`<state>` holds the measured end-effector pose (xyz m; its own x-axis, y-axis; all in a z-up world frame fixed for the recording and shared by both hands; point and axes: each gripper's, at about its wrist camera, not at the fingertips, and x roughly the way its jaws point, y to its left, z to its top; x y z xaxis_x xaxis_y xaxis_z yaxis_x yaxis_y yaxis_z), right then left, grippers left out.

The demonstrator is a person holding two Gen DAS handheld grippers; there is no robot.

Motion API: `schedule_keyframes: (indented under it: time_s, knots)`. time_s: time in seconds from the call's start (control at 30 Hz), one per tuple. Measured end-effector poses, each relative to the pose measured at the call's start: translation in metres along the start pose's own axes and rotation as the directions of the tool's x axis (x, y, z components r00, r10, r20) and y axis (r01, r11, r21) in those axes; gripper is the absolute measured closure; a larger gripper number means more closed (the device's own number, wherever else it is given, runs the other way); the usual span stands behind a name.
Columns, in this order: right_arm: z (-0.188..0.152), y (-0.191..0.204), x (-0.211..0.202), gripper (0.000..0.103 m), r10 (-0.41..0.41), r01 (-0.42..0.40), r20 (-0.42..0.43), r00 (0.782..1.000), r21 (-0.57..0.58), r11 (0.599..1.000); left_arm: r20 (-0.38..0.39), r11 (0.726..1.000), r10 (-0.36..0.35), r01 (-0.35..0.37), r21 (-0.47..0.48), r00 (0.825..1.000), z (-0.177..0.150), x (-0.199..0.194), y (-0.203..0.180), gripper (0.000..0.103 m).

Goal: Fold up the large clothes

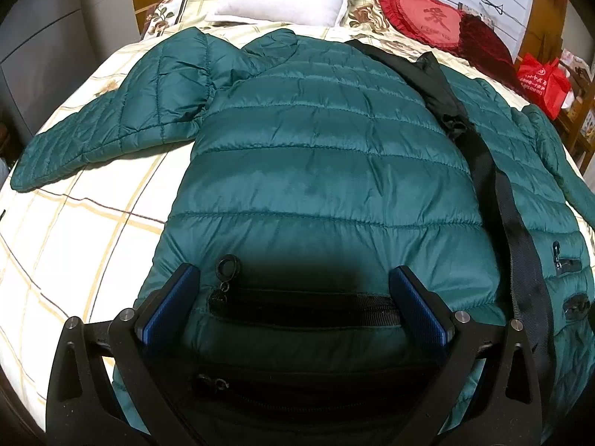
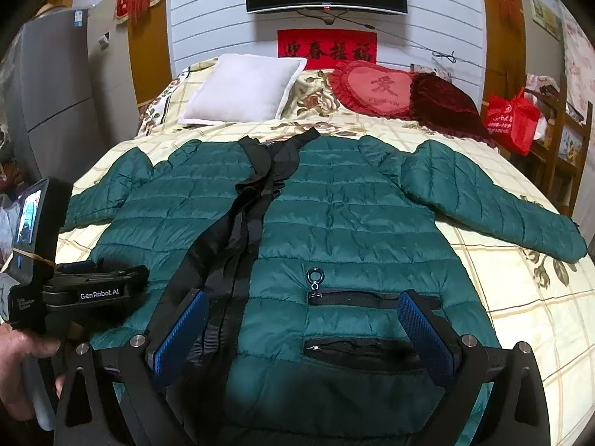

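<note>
A dark green quilted puffer jacket point(image 2: 334, 223) lies spread face-up across a bed covered in a cream plaid, flower-printed quilt point(image 2: 520, 297), both sleeves stretched out to the sides and its black zipper placket point(image 2: 238, 230) running rumpled down the middle. The left hand-held gripper point(image 1: 293, 297) hovers over the hem with its blue-padded jaws spread wide and grasping nothing, a black pocket zipper with a ring pull point(image 1: 227, 265) lying between them. The right hand-held gripper point(image 2: 303, 323) is likewise released, its jaws straddling the other front panel's pockets near the hem. The left tool's body and the person's hand point(image 2: 26, 349) around its handle appear at the edge of the right wrist view.

No fold looks begun. The slick, puffy shell is likely to slip from a shallow pinch, and a bite that takes only the top layer (the front panels appear unzipped) could peel one panel open instead of lifting the whole hem. The twisted placket could bunch inside a fold. The outstretched left sleeve point(image 1: 104, 122) may drag and skew the jacket. A white square pillow point(image 2: 241, 89) and a red heart-shaped cushion point(image 2: 375, 87) sit well clear at the head of the bed.
</note>
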<state>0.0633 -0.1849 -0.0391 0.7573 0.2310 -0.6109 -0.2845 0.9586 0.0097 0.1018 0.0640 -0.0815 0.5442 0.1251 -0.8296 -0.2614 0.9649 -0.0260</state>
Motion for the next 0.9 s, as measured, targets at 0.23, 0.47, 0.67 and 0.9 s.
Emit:
schedule_keyframes:
  time_s: [0.23,0.47,0.67,0.9]
  knots:
    - [0.000,0.003,-0.008,0.002,-0.009,0.009,0.032,0.999,-0.012,1.000,0.001,1.000,0.000,0.000,0.001,1.000,0.000,0.000,0.000,0.000]
    - [0.001,0.004,-0.015,0.002,-0.023,0.025,0.057,0.998,-0.031,0.999,0.003,1.000,-0.001,0.001,-0.001,1.000,0.000,0.000,0.000,0.000]
    - [0.000,0.002,-0.013,0.002,-0.018,0.019,0.040,0.999,-0.024,1.000,0.015,1.000,-0.013,0.013,-0.012,1.000,0.001,-0.003,0.003,0.000]
    - [0.002,-0.001,-0.012,0.002,-0.004,0.003,0.041,0.999,0.008,1.000,0.202,0.993,0.012,0.013,-0.121,0.979,0.011,-0.048,0.040,0.000]
